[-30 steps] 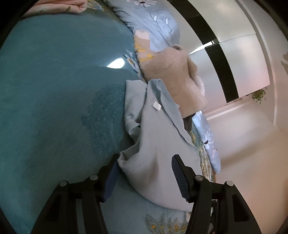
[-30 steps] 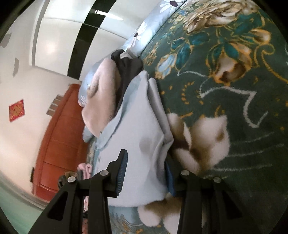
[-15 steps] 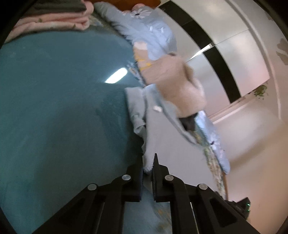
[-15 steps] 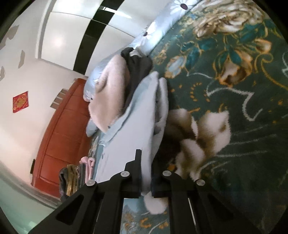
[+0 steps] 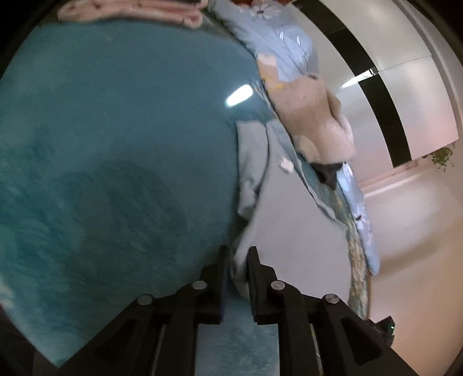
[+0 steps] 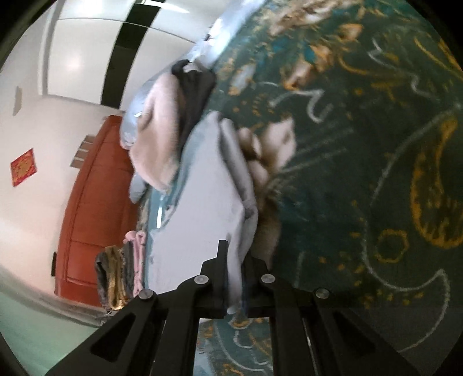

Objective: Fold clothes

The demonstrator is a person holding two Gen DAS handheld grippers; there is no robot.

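A light blue garment (image 5: pixel 289 208) lies on the teal bedspread (image 5: pixel 115 144). It also shows in the right wrist view (image 6: pixel 202 202). My left gripper (image 5: pixel 238 260) is shut on the garment's near corner and holds it off the bed. My right gripper (image 6: pixel 235 254) is shut on the garment's other near edge, beside the floral part of the bedspread (image 6: pixel 361 173). The cloth stretches away from both grippers toward the far pile. The images are blurred by motion.
A beige fluffy garment (image 5: pixel 315 121) and a black one (image 5: pixel 327 173) lie on the far end of the blue garment. A light blue floral quilt (image 5: pixel 277 37) lies behind them. Folded pink clothes (image 5: pixel 139 11) sit at the bed's far side. A red-brown cabinet (image 6: pixel 92 202) stands beyond the bed.
Both grippers were open around the garment's edge one second ago. They closed on it and now lift and pull the cloth toward me, stretching it flatter.
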